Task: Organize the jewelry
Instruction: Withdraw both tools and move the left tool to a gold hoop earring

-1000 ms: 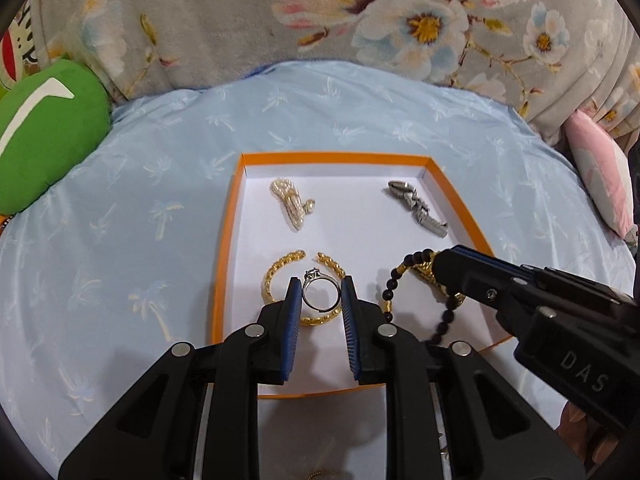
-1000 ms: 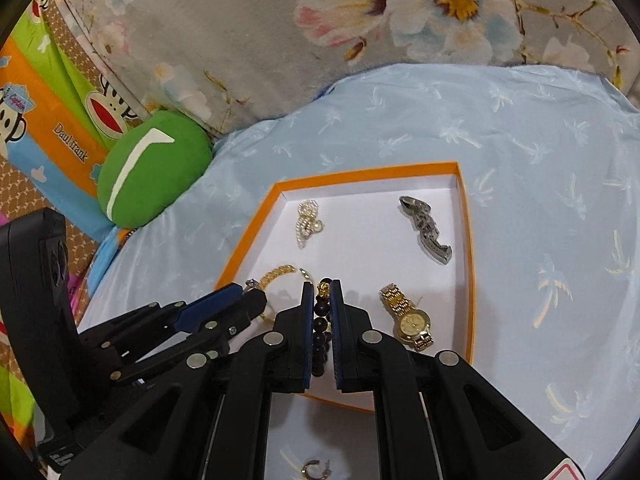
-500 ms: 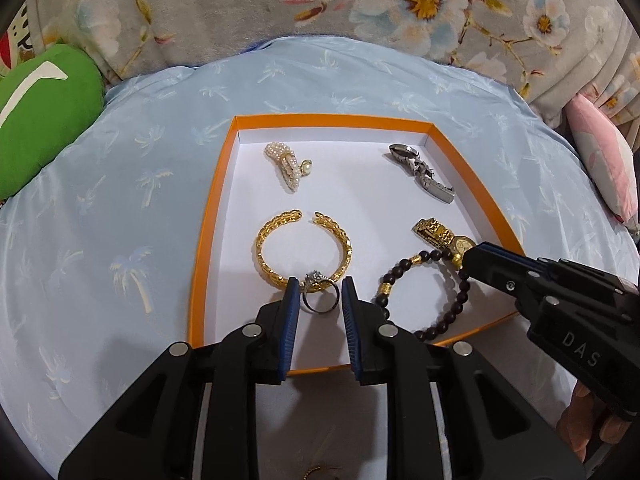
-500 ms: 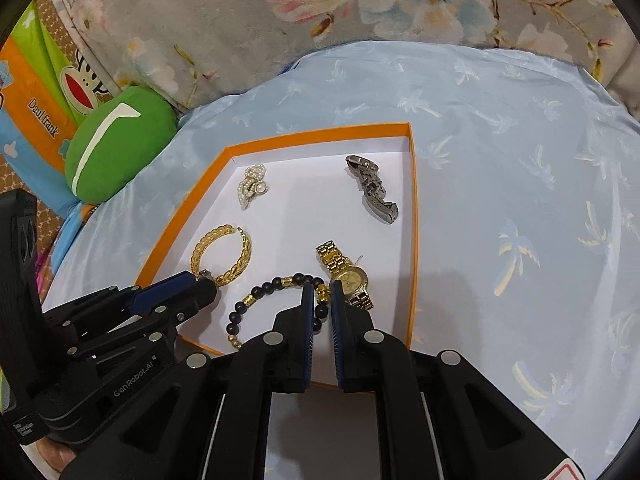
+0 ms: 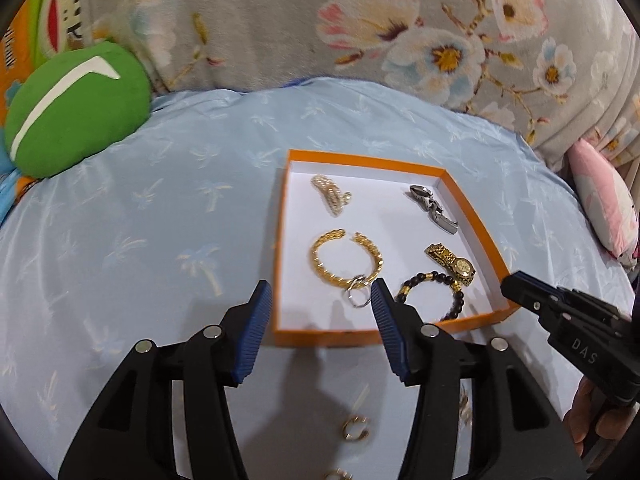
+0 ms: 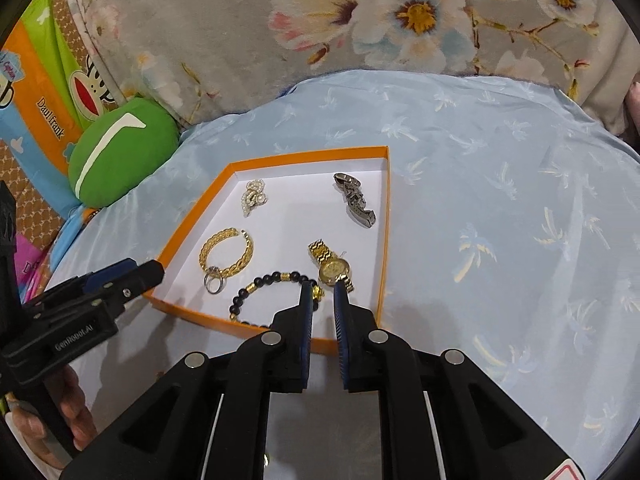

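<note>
An orange-rimmed white tray (image 5: pixel 328 338) on the blue bedspread holds a pearl clip (image 5: pixel 330 198), a silver clasp (image 5: pixel 434 208), a gold watch (image 5: pixel 452 264), a gold bangle (image 5: pixel 344 256), a black bead bracelet (image 5: pixel 436 292) and a silver ring (image 5: pixel 357 298). The ring rests against the bangle. My left gripper (image 5: pixel 319 284) hovers over the tray's near left corner, jaws opening wide, nothing between them. My right gripper (image 6: pixel 322 286) sits above the tray's near edge beside the bead bracelet (image 6: pixel 272 280) and watch (image 6: pixel 332 266), jaws opening slightly, gap empty.
A green cushion (image 5: pixel 72 116) lies at the far left, a floral blanket (image 5: pixel 400 40) behind and a pink pillow (image 5: pixel 604 208) at the right. Small gold earrings (image 5: pixel 355 428) lie on a white sheet in front of the tray. A hand (image 6: pixel 76 412) holds each gripper.
Both grippers pulled back from the tray. The left let go of the ring, which now lies by the bangle, and spread wide. The right released the bead bracelet beside the watch.
</note>
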Demonstrator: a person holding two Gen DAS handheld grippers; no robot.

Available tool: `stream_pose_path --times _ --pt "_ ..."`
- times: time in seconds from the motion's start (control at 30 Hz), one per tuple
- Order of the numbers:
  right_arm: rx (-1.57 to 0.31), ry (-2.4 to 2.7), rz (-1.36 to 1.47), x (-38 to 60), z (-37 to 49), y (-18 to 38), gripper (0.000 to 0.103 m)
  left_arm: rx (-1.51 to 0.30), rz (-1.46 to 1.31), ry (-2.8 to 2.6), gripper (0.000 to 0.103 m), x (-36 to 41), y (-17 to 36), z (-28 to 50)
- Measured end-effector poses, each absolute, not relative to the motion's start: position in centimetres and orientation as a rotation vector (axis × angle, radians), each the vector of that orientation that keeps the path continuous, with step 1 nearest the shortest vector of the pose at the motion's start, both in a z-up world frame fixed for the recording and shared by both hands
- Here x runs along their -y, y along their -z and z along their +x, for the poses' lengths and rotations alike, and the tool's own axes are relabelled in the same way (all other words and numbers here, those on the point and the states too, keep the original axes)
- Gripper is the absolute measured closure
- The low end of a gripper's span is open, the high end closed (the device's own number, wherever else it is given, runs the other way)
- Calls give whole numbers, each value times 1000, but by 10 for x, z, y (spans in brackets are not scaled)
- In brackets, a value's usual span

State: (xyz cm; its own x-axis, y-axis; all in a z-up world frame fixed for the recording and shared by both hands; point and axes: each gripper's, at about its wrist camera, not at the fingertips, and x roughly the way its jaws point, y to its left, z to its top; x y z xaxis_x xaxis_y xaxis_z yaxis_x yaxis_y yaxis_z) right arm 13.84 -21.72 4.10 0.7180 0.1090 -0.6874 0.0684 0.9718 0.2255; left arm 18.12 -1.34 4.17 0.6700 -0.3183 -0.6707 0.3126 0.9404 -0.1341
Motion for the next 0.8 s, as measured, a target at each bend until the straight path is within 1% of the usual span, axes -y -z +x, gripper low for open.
stream_pose_path --times 0.07,0.1,0.43,0.67,0.7,0.73,0.8 --pt "-772 -29 237 212 124 -40 82 -756 -21 343 53 2 -43 170" --pt "-776 -32 229 208 118 -39 81 -755 -23 339 53 -2 -43 166" --pt "-794 -41 243 187 64 -29 81 -788 37 304 53 -17 -19 107" --pt "-820 -4 294 195 38 -14 81 -823 65 339 53 -2 -6 96" --pt "-823 -1 297 196 37 -13 81 -824 69 349 51 3 -6 98" --pt "-824 1 300 196 36 -12 81 -825 79 354 45 8 -6 101" --pt "-820 2 301 196 36 -12 81 -817 109 353 43 19 -5 105"
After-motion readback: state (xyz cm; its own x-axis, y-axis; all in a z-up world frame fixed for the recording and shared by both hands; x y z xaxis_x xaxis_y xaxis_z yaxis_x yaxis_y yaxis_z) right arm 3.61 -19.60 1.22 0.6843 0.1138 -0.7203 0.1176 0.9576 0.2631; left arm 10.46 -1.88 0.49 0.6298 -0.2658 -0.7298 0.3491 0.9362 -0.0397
